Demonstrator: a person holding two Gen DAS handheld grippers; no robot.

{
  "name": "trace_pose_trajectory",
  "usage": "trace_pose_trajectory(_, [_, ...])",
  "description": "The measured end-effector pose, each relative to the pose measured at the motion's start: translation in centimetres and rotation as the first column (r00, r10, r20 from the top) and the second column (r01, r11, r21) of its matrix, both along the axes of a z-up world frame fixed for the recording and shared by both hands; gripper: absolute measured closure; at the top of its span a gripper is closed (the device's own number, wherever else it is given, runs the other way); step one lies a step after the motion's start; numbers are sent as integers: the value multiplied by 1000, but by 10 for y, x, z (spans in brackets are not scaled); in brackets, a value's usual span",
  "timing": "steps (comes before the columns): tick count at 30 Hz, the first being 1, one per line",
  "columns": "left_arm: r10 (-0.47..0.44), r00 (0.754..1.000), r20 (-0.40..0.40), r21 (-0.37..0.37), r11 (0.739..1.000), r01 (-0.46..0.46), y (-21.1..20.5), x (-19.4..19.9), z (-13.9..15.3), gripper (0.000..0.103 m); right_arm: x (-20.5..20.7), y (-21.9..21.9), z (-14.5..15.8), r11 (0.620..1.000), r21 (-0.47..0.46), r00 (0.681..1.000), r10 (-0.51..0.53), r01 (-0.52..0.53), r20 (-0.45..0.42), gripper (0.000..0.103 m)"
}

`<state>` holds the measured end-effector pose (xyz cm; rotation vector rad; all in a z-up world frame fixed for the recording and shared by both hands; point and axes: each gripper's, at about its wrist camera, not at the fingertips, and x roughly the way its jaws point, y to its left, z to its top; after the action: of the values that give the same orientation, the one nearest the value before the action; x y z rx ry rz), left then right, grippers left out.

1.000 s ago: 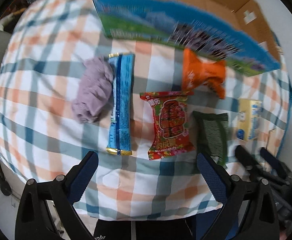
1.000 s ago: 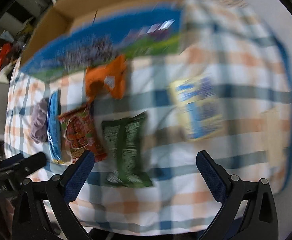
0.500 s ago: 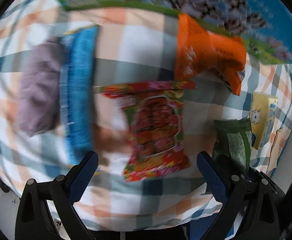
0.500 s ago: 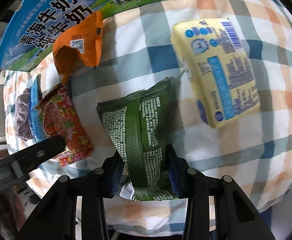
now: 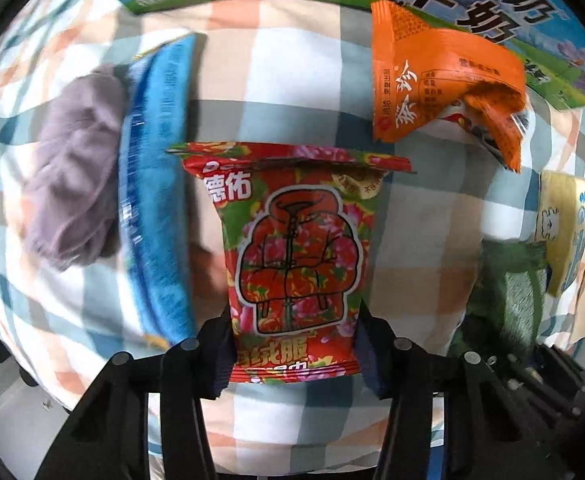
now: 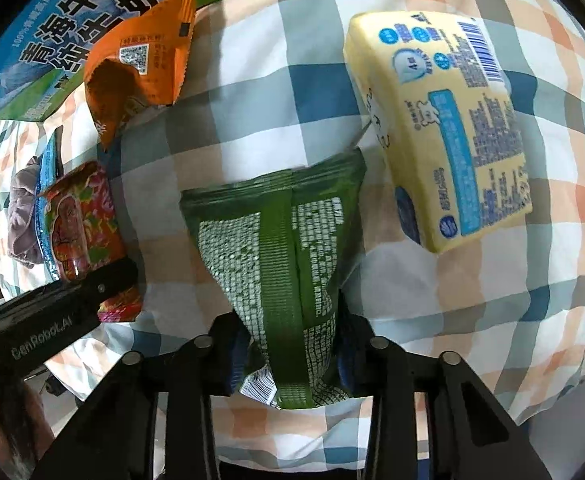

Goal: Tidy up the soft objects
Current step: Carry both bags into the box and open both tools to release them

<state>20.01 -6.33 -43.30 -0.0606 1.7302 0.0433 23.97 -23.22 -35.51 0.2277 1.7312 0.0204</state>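
soft packets lie on a counter covered by a checked cloth (image 5: pixel 292 92). in the left wrist view, the left gripper (image 5: pixel 296 354) is closed in on the lower end of a red floral packet (image 5: pixel 296 248), one finger (image 5: pixel 222 356) pressed to each side edge, so it is grasping that packet; whether the packet is off the cloth cannot be told. just left of it lies a long blue packet (image 5: pixel 156 184), and touching that one's far side is a bunched purple cloth (image 5: pixel 74 176). up and to the right an orange packet (image 5: pixel 436 80) rests against the printed side of a milk carton box (image 5: pixel 472 12). at the right edge a green packet (image 5: pixel 508 288) shows blurred, with a yellow pack (image 5: pixel 564 224) beyond it.

in the right wrist view, the right gripper (image 6: pixel 292 360) is clamped on the near end of the green packet (image 6: pixel 284 256), its fingers (image 6: pixel 226 360) squeezing the sides so the packet narrows between them. the yellow pack (image 6: pixel 448 132) lies just right of the green packet, close but apart from it. the orange packet (image 6: pixel 144 64) sits upper left against the milk carton box (image 6: pixel 52 36). at the left, the left gripper's black body (image 6: pixel 52 320) overlaps the bottom of the red floral packet (image 6: pixel 84 224), with the blue packet (image 6: pixel 46 184) and purple cloth (image 6: pixel 20 208) behind it.
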Motion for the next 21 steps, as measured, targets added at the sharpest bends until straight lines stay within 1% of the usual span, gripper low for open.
trace_pose_trajectory(2, [0, 1000, 18, 3, 1000, 0, -5, -8, 0, 56, -6, -6, 2, 1000, 9, 1000, 3, -3, 1, 68])
trace_pose_trajectory(4, [-2, 999, 39, 0, 1000, 2, -10, -20, 9, 57, -16, -6, 6, 1000, 28, 1000, 6, -6, 14, 68])
trace_pose_trajectory(5, [-4, 999, 52, -2, 1000, 5, -14, -28, 18, 57, -21, -5, 9, 999, 40, 1000, 10, -11, 26, 68])
trace_pose_trajectory(6, [-8, 998, 68, -6, 1000, 8, -17, -31, 22, 57, -22, -8, 13, 999, 46, 999, 14, -16, 38, 68])
trace_pose_trajectory(7, [-8, 997, 79, -14, 1000, 9, -3, -30, 35, 57, -27, -7, 17, 998, 52, 999, 17, -20, 52, 68])
trace_pose_trajectory(11, [-15, 987, 160, -40, 999, 21, -11, -35, 63, 57, -43, -13, 37, 996, 90, 994, 17, -27, 108, 69])
trace_pose_trajectory(15, [-22, 964, 264, -69, 997, 42, -17, -27, 96, 57, -48, -17, 67, 993, 111, 982, 22, -43, 187, 69])
trace_pose_trajectory(16, [-25, 958, 285, -76, 996, 48, -19, -21, 112, 57, -48, -17, 75, 992, 113, 978, 22, -47, 209, 69])
trace_pose_trajectory(18, [-30, 945, 326, -97, 993, 65, -21, -9, 127, 57, -48, -15, 96, 991, 123, 966, 20, -53, 256, 69])
trace_pose_trajectory(19, [-35, 939, 342, -103, 992, 75, -20, 1, 142, 57, -48, -16, 105, 990, 132, 962, 17, -55, 273, 69])
trace_pose_trajectory(21, [-47, 927, 373, -120, 988, 99, -22, 17, 159, 57, -42, -16, 120, 988, 144, 950, 10, -58, 312, 69])
